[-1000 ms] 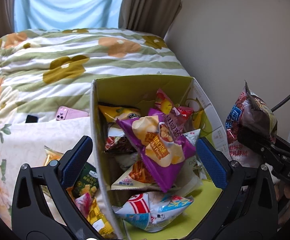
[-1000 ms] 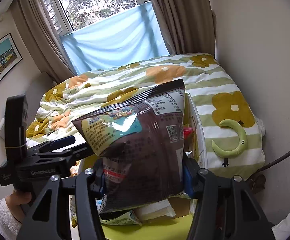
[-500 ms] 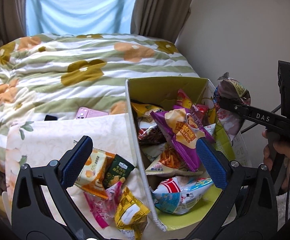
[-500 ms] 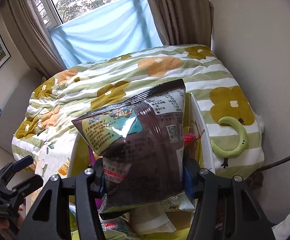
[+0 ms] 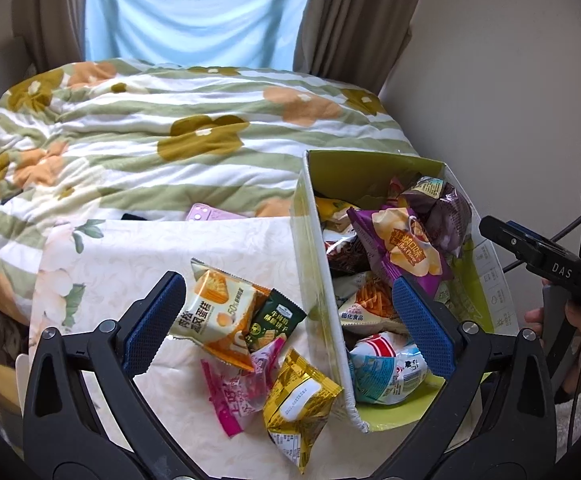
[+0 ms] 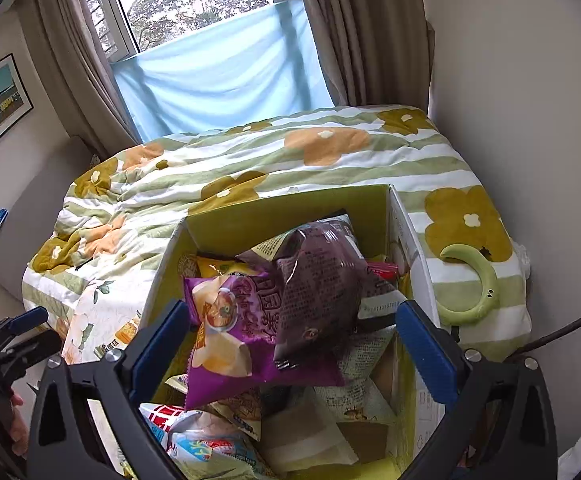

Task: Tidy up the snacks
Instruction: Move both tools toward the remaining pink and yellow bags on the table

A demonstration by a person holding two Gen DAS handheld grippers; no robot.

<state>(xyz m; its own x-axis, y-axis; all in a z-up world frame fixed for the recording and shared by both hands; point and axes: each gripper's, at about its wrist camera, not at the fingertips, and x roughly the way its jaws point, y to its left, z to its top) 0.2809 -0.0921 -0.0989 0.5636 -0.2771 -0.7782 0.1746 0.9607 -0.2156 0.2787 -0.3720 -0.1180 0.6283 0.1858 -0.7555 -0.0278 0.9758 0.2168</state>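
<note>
The dark snack bag (image 6: 318, 288) lies on the pile in the box (image 6: 290, 204), mid-frame, just above the right gripper (image 6: 292, 340), whose jaws have just been opening and stand released around nothing. Half a second ago that bag was clamped between them. The left gripper (image 5: 286, 320) gapes empty over loose packets (image 5: 226, 312) on the cloth at lower centre.

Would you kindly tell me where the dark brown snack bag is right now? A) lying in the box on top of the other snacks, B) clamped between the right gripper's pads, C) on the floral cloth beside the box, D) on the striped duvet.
A: the dark brown snack bag lies on the pile inside the box, clear of the right gripper, whose jaws have just opened wide.
</note>
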